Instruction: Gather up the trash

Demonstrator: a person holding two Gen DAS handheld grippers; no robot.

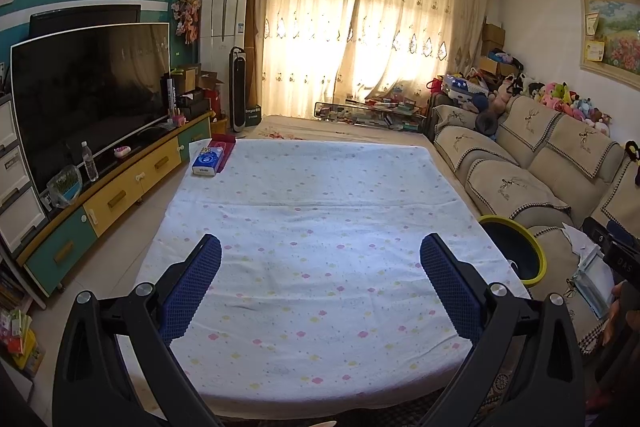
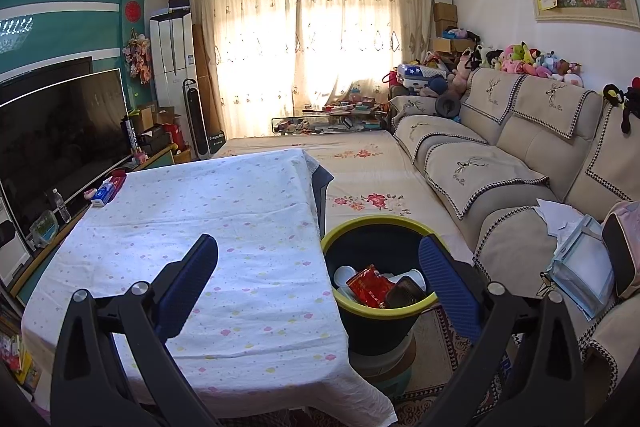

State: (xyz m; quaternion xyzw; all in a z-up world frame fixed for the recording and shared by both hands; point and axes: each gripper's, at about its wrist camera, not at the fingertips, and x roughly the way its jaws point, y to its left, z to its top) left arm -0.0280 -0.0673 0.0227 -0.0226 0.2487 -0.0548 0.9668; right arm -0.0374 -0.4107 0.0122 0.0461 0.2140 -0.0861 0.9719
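Trash already fills the bin (image 2: 378,307), which stands just off the desk's (image 2: 208,235) right edge, between desk and sofa (image 2: 500,167): a red wrapper (image 2: 366,285), white cups (image 2: 345,274) and a dark tray (image 2: 404,293) lie inside. Both grippers, left (image 1: 320,263) and right (image 2: 318,263), hover with jaws spread wide, pinching nothing. Judging by the cloth, the desk looks cleared except for a tissue box (image 1: 207,162) at its far left corner, probably not trash. A good finish would be a slow sweep over the desk's edges for missed scraps, keeping clear of the bin's rim.
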